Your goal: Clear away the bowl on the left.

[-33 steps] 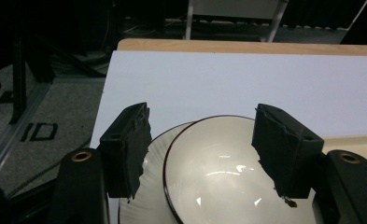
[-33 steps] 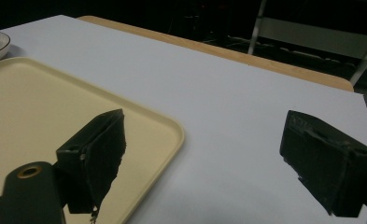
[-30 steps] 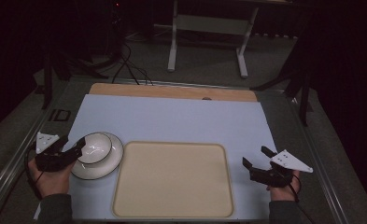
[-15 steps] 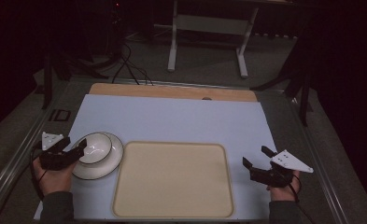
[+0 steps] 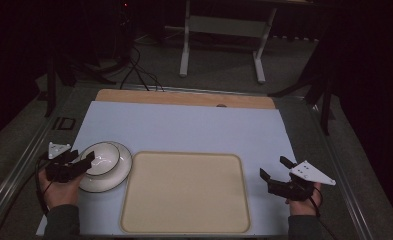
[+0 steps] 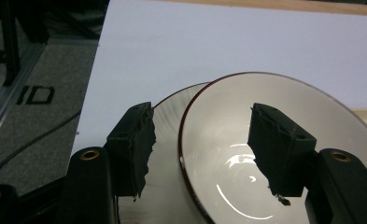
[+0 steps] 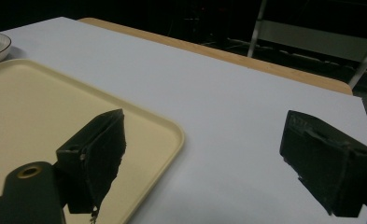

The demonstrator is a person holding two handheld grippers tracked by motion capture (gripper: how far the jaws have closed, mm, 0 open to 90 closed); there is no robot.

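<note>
Between your left gripper's (image 6: 197,149) parted jaws, bowl (image 6: 284,154) rim on plate (image 6: 167,140), your right gripper (image 7: 200,158) wide apart beside tray (image 7: 41,116)

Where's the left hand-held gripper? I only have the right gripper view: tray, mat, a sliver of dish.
Observer: The left hand-held gripper is at a white bowl, jaws open, one inside the rim and one outside.
Operator: Bowl on the tray?
Observer: No. It sits on a plate on the mat, just left of the tray.
Operator: Anything in the bowl?
Observer: Nothing, going by the left gripper view; only glare on the glaze.
</note>
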